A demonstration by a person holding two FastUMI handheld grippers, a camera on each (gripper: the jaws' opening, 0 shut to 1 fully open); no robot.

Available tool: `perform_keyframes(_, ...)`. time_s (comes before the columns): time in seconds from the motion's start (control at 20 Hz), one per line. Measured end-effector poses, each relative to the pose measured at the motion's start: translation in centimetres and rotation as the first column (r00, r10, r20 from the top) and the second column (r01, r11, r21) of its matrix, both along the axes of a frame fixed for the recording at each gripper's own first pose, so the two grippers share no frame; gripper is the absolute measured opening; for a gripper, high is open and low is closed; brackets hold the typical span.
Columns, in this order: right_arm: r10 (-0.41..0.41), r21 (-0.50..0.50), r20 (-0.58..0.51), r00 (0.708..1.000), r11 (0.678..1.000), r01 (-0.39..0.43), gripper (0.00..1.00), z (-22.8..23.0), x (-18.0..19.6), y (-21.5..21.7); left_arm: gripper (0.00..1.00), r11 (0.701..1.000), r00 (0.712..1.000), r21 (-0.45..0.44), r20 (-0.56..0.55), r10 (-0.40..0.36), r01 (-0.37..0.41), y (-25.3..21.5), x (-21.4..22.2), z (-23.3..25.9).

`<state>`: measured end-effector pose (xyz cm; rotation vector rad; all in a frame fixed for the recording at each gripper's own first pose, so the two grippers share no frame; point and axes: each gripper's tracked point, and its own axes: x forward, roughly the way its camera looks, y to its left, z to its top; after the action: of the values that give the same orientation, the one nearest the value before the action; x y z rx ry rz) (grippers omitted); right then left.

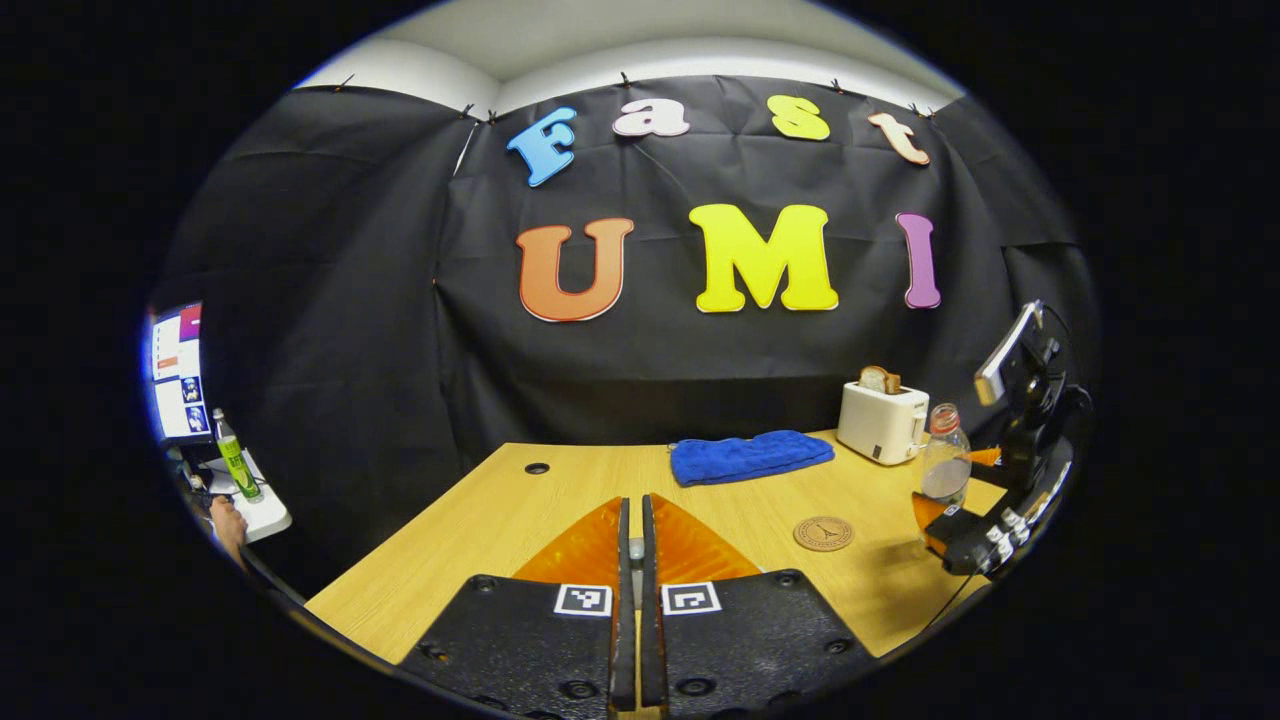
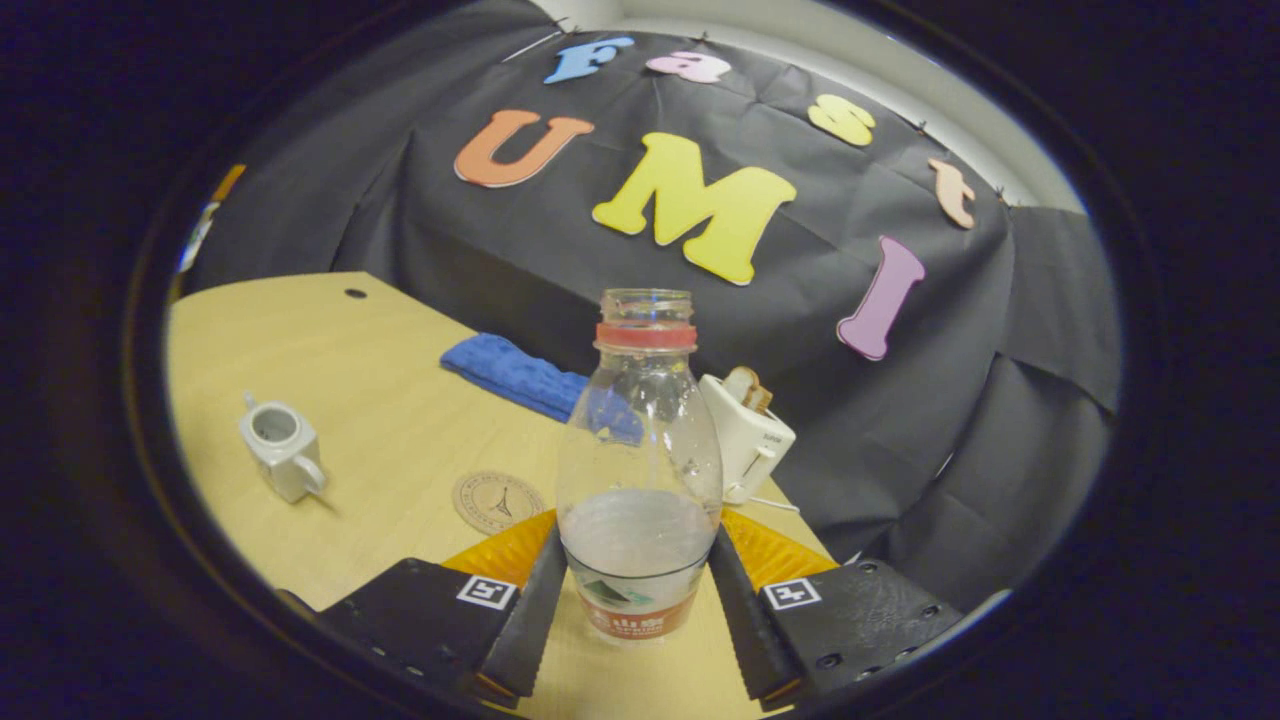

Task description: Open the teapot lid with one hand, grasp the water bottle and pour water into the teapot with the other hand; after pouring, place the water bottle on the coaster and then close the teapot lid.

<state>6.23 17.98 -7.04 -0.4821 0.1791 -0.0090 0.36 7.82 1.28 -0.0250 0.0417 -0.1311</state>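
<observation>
Two handheld grippers with black plates and square markers

Left gripper (image 1: 637, 560) and right gripper (image 2: 636, 590) each carry textured black plates, screws near the edges, white square coded tags, and ribbed translucent panels beside narrow fingers.

water bottle (image 2: 640, 470): clear, uncapped, upright | teapot (image 2: 283, 447): white, lidless | coaster (image 2: 497, 501): bare

A blue towel (image 1: 751, 456) lies beside a white toaster (image 1: 881, 422) holding what looks like toast.
</observation>
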Motion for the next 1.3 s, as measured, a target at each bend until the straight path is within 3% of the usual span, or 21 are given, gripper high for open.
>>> perform_keyframes(0.3, 0.018, -0.192, -0.025, 1.0, 0.981, -0.023, 0.76, -1.3, 0.1, 2.2, 0.05, 0.999, 0.999, 0.018, 0.009, -0.033, 0.033, -0.5, -0.2, 0.1)
perform_keyframes(0.55, 0.016, -0.366, -0.008, 1.0, 0.93, -0.018, 0.76, -2.1, 0.3, 3.3, 0.05, 0.999, 1.0, 0.021, 0.01, -0.026, 0.026, -0.2, 0.0, 0.3)
perform_keyframes(0.85, 0.053, -0.612, 0.068, 0.996, 0.791, 0.0, 0.74, -1.3, 0.6, 5.1, 0.05, 0.999, 0.999, 0.021, 0.018, -0.03, 0.03, 0.1, -0.3, 0.6)
perform_keyframes(1.15, 0.096, -0.725, 0.095, 0.991, 0.689, 0.003, 0.77, -1.1, 1.0, 7.1, 0.05, 0.999, 0.999, 0.024, 0.012, -0.035, 0.035, 0.2, -0.3, 0.4)
perform_keyframes(1.3, 0.115, -0.797, 0.131, 0.985, 0.603, 0.036, 0.74, -0.2, 1.2, 7.6, 0.05, 0.999, 0.999, 0.022, -0.001, -0.034, 0.034, 0.4, 0.1, 0.0)
